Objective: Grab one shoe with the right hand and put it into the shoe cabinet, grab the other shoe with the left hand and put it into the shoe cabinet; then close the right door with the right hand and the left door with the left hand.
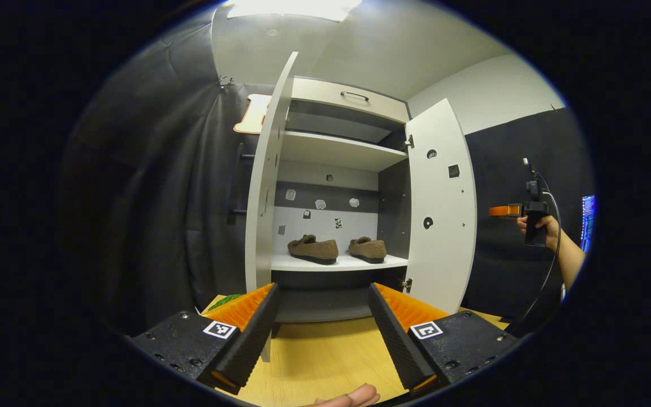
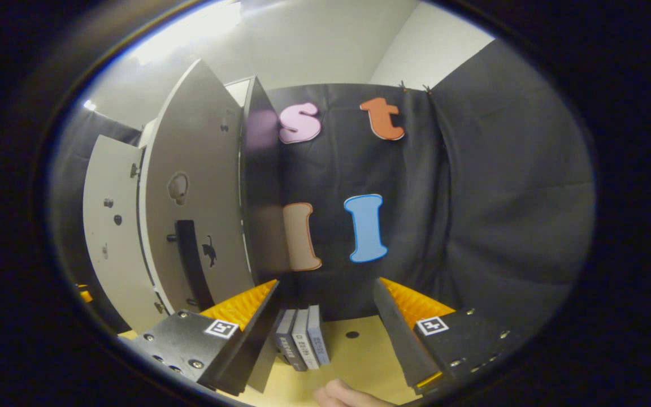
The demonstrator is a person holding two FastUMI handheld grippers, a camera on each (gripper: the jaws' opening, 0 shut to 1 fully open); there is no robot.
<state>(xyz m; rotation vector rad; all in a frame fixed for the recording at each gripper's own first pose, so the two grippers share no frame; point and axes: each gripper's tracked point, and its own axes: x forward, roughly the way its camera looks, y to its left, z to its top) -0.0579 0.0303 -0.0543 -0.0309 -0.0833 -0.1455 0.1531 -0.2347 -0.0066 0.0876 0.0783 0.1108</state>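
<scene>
Black cloth walls enclose the booth, and a pale wooden table carries the shoe cabinet, which stands with both doors swung open. Both shoes sit side by side, apart from one another, on the lower shelf, so I judge the loading steps complete and the door steps not yet done. My left gripper faces the cabinet interior with its fingers spread apart and nothing between them. My right gripper is likewise spread and empty; in the right gripper view it points past the outer face of the right door, near the dark bar handle. Each door is a stiff, flat, light panel on hinges; I judge it swings freely and needs only a push on its outer face near the free edge. A few small books stand upright on the table just ahead of my right gripper.
</scene>
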